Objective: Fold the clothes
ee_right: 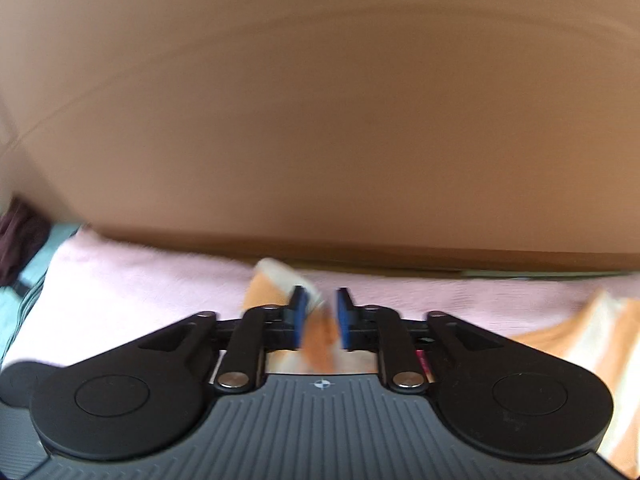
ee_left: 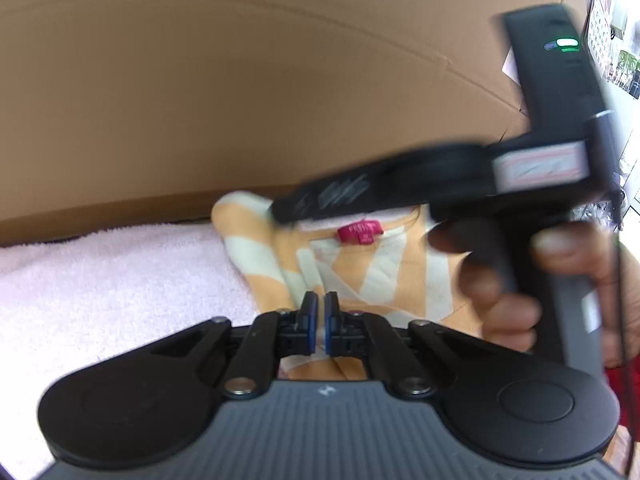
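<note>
Pale pink terry towel (ee_left: 100, 280) under brown cardboard wall (ee_left: 240, 100), my left claw (ee_left: 320, 312) pinched shut on orange-and-cream striped shirt (ee_left: 384, 276), my right claw (ee_right: 323, 312) part-open astride its fabric, grip unclear.

1. The garment (ee_left: 384, 276) is orange with broad cream stripes;
2. its neck label (ee_left: 359, 233) is magenta;
3. the towel (ee_left: 112, 280) under it is pale pink;
4. the cardboard (ee_left: 260, 100) behind is plain brown;
5. the left gripper (ee_left: 320, 314) is black with blue pads (ee_left: 310, 316);
6. the right gripper (ee_right: 322, 314) is coloured the same.
</note>
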